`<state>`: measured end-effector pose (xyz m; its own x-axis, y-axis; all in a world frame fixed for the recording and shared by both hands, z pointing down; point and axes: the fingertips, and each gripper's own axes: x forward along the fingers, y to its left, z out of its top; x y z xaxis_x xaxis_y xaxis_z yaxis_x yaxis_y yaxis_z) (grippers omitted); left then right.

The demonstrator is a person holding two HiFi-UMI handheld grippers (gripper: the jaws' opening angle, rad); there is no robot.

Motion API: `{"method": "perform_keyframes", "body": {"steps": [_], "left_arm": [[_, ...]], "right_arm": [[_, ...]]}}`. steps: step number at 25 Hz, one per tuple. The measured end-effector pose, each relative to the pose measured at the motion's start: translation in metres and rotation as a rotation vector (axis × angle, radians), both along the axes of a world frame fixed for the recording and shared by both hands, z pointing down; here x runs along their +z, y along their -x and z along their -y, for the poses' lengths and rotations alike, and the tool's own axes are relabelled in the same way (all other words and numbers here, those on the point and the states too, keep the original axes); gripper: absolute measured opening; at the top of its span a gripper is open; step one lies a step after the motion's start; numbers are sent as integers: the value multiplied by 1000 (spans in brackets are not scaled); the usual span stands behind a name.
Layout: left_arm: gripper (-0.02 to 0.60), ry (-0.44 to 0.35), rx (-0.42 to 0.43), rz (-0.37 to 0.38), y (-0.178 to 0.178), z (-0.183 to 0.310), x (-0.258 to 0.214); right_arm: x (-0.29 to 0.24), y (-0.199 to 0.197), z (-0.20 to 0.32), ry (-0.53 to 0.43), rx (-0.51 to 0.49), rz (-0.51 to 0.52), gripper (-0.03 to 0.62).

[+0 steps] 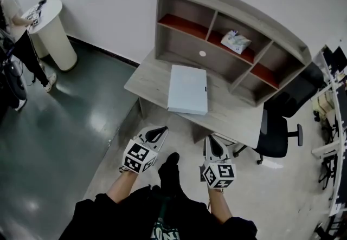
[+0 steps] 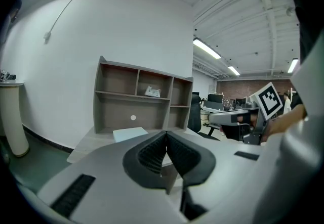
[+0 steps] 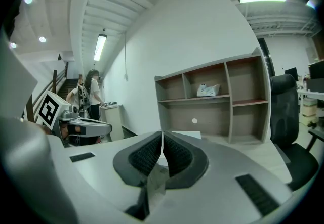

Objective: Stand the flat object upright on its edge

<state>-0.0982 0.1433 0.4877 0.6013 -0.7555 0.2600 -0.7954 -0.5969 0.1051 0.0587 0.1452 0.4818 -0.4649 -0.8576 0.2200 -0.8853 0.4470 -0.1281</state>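
Observation:
A pale blue flat box (image 1: 187, 89) lies flat on the wooden desk (image 1: 149, 78), in front of the shelf unit. It also shows as a light slab (image 2: 129, 133) beyond the jaws in the left gripper view, and a sliver of it (image 3: 188, 134) shows in the right gripper view. My left gripper (image 1: 161, 130) hangs short of the desk's front edge, shut with nothing in it. Further right, my right gripper (image 1: 211, 138) is likewise shut and empty. Both are well clear of the box.
A grey shelf unit (image 1: 233, 33) stands on the desk's back, with a small white packet (image 1: 235, 41) in its middle compartment. A black office chair (image 1: 277, 135) is at the desk's right. A round white pedestal (image 1: 51, 33) and a person (image 1: 16, 22) stand far left.

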Motion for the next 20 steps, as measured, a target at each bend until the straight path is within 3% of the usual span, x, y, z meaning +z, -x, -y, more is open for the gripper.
{"method": "perform_keyframes", "body": {"steps": [20], "left_arm": [[12, 29, 28, 32, -15, 211, -9]], "right_arm": [[-5, -10, 215, 32, 8, 59, 35]]}}
